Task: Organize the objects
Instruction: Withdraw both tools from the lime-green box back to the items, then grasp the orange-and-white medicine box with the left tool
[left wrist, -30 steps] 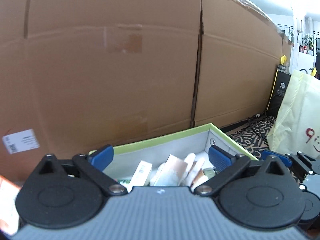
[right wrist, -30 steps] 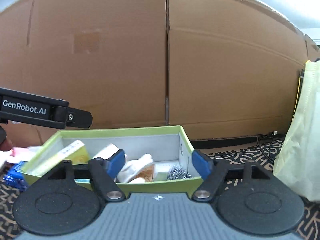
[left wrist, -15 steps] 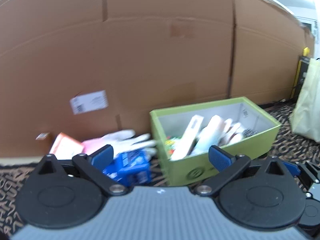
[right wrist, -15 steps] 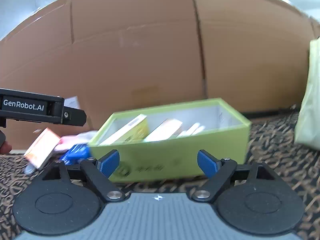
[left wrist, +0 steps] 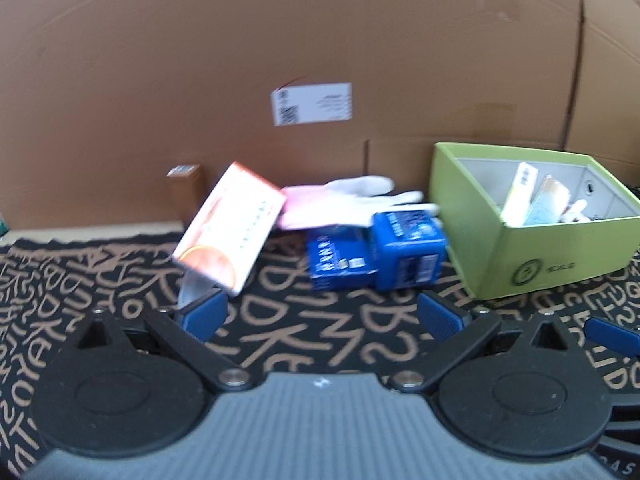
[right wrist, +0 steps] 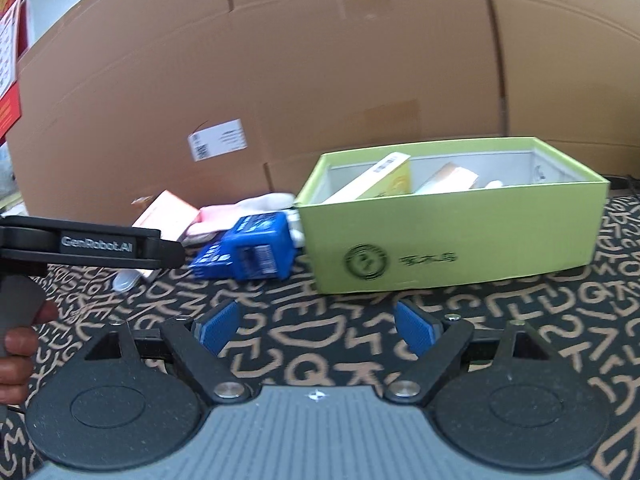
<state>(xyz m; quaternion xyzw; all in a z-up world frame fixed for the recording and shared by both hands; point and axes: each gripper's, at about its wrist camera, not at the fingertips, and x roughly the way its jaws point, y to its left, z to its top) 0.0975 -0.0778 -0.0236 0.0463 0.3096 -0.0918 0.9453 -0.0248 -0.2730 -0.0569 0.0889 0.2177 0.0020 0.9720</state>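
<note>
A green open box (left wrist: 536,256) (right wrist: 460,236) holding several packets stands on the patterned mat at the right. Left of it lie a blue carton (left wrist: 404,248) (right wrist: 260,252), a flatter blue pack (left wrist: 340,260), a white and pink glove (left wrist: 344,200) (right wrist: 240,212) and a tilted orange-white box (left wrist: 232,228) (right wrist: 168,216). My left gripper (left wrist: 322,316) is open over the mat, just short of the blue packs, with nothing between its pads. My right gripper (right wrist: 317,327) is open and holds nothing, in front of the green box's near left corner.
A tall cardboard wall (left wrist: 320,40) with a white label closes off the back. A small brown box (left wrist: 186,188) leans against it. A clear plastic piece (right wrist: 126,280) lies under the orange-white box. The left tool's black arm (right wrist: 92,244) and a hand (right wrist: 16,344) fill the right view's left edge.
Both views swung left and dipped toward the mat. The green box slid right in view, and the loose packs and glove came into sight. The right jaws spread slightly wider.
</note>
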